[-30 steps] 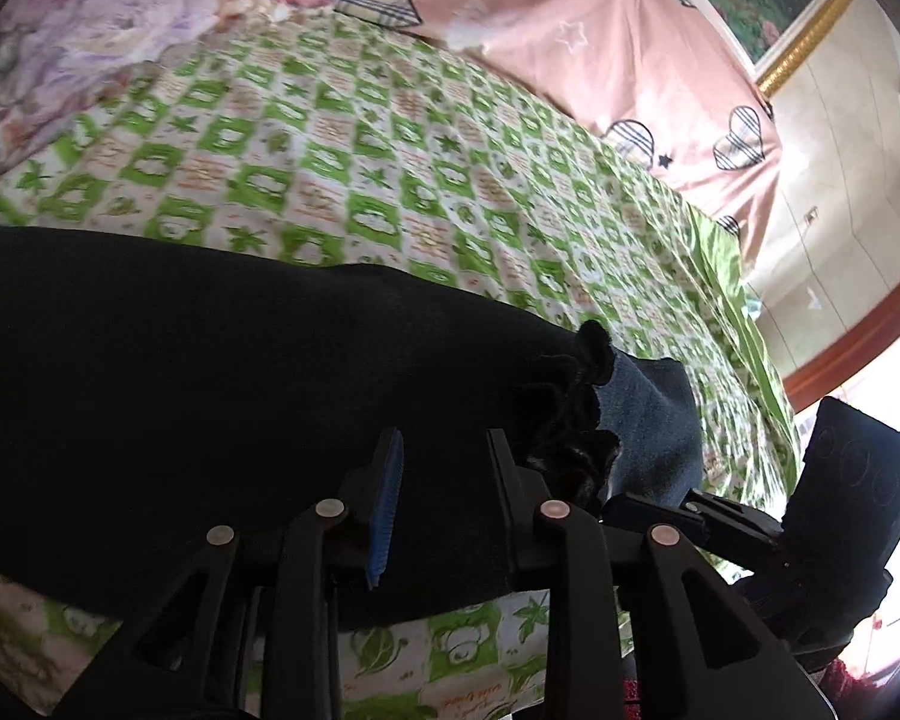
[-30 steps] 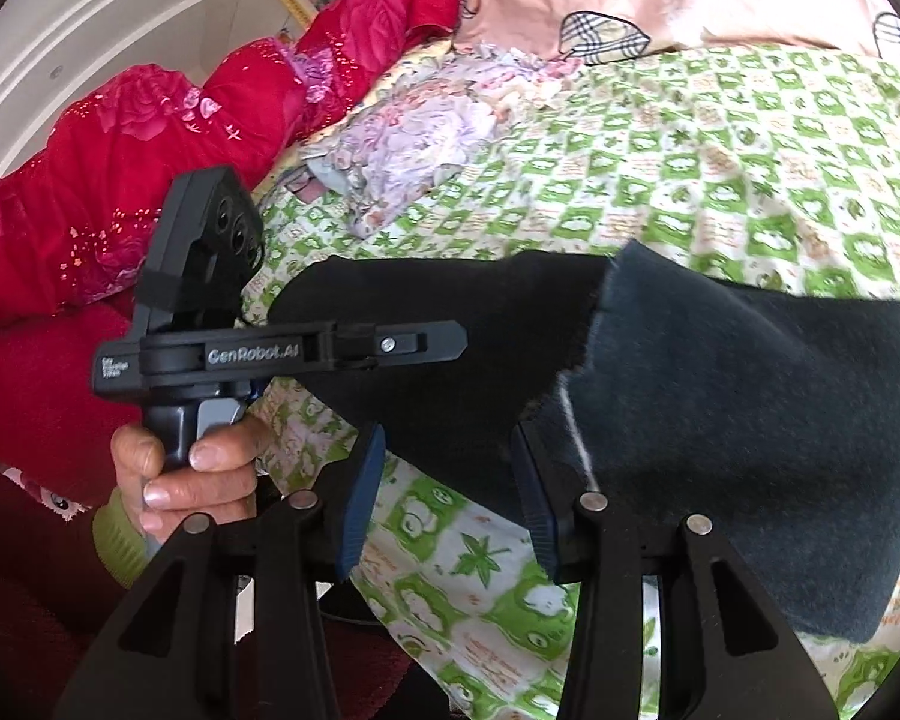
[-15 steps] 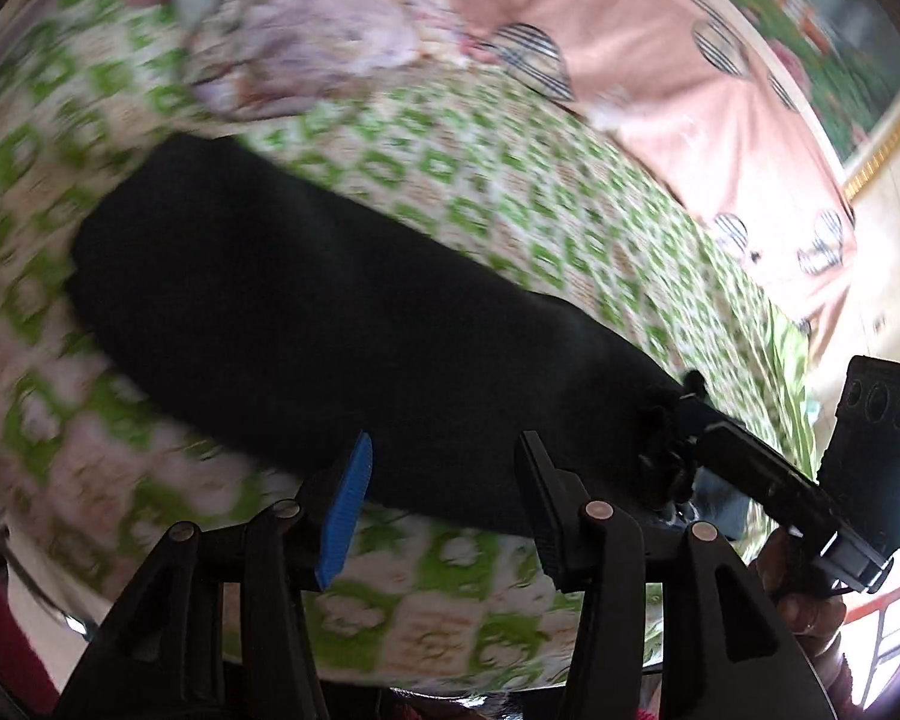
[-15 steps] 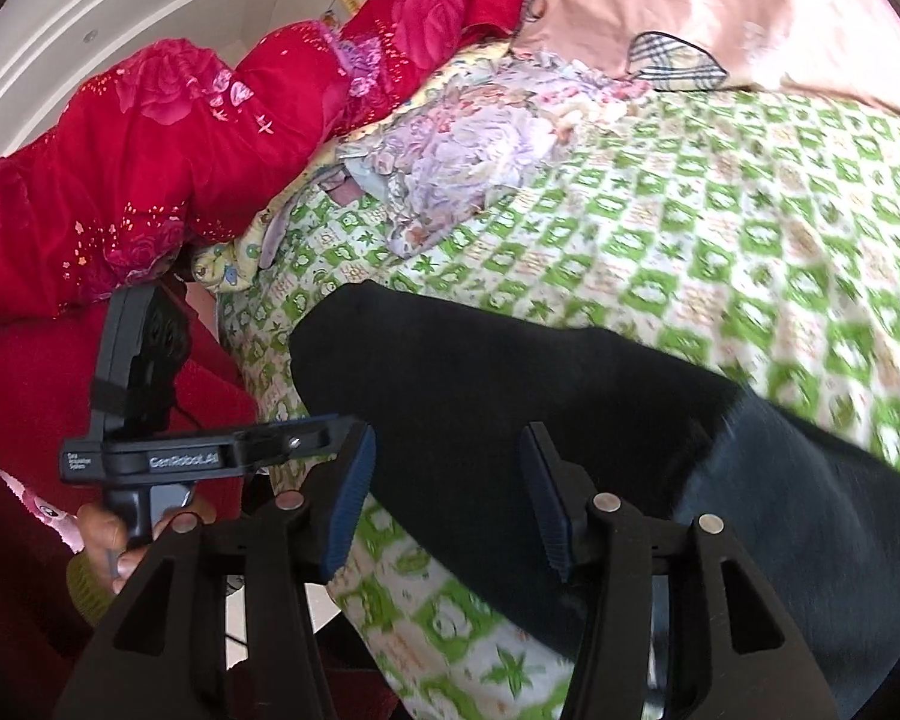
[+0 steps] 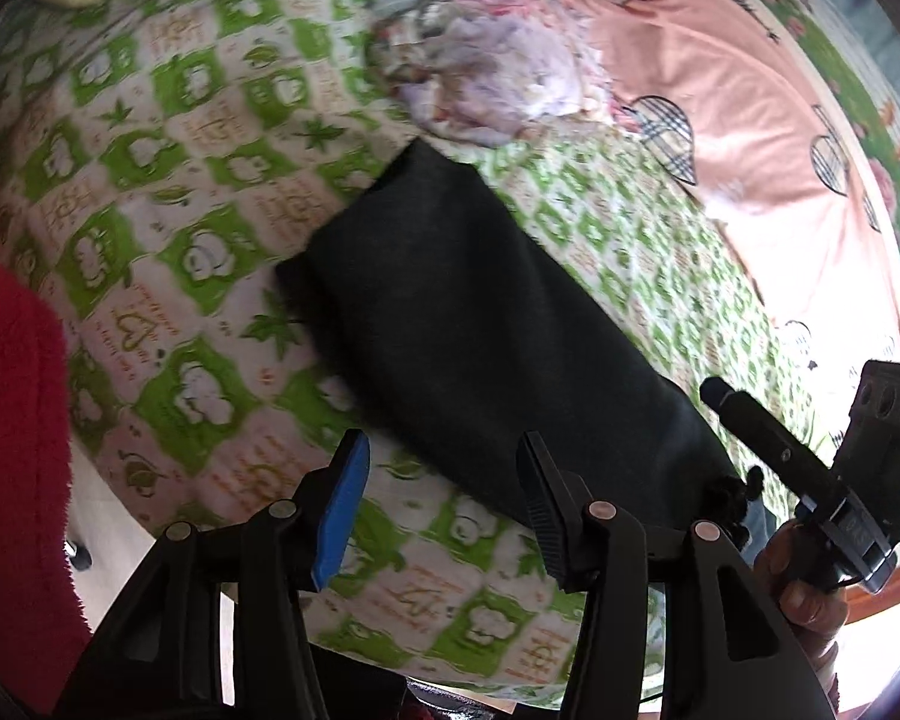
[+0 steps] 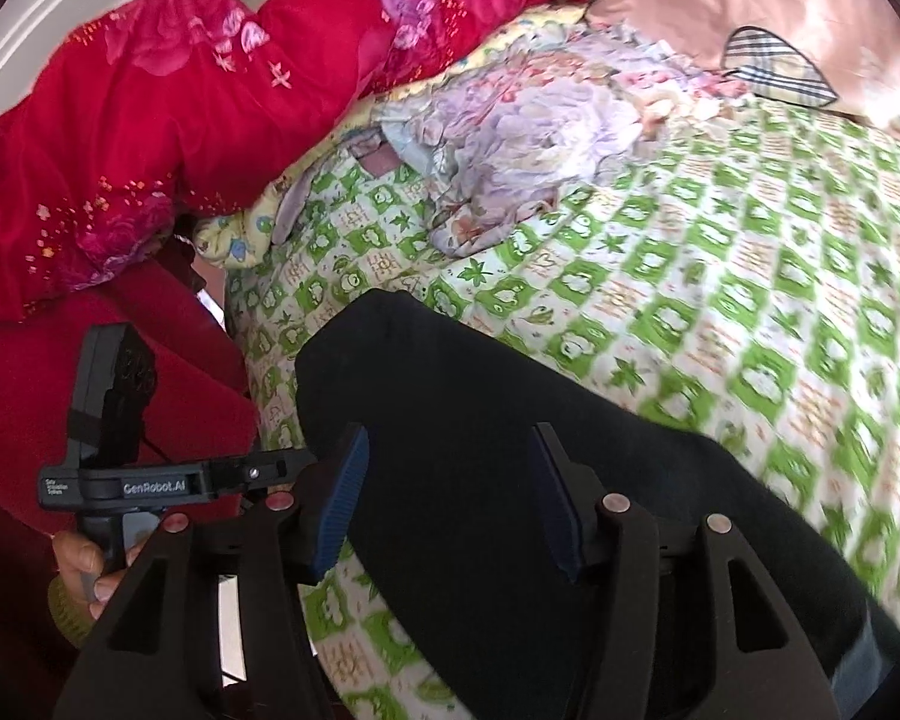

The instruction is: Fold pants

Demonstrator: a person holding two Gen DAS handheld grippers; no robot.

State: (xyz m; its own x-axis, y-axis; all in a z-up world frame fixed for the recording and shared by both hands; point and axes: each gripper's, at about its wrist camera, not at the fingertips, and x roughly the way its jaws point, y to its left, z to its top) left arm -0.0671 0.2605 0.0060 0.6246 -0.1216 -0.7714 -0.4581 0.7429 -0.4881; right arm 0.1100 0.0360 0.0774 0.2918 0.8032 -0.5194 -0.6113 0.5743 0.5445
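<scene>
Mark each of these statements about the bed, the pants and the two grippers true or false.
1. The dark folded pants lie on a green-and-white patterned bedsheet. True.
2. The left gripper clamps the pants. False: its jaws are opening, no cloth pinched.
3. A crumpled pale floral cloth lies beyond the pants. True.
4. The right gripper holds a red blanket. False: it holds nothing, jaws opening above the pants.

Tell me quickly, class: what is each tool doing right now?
Left tool: jaws opening, nothing between them; the dark pants lie beyond on the bed.
Right tool: jaws opening, empty, above the pants.
</scene>
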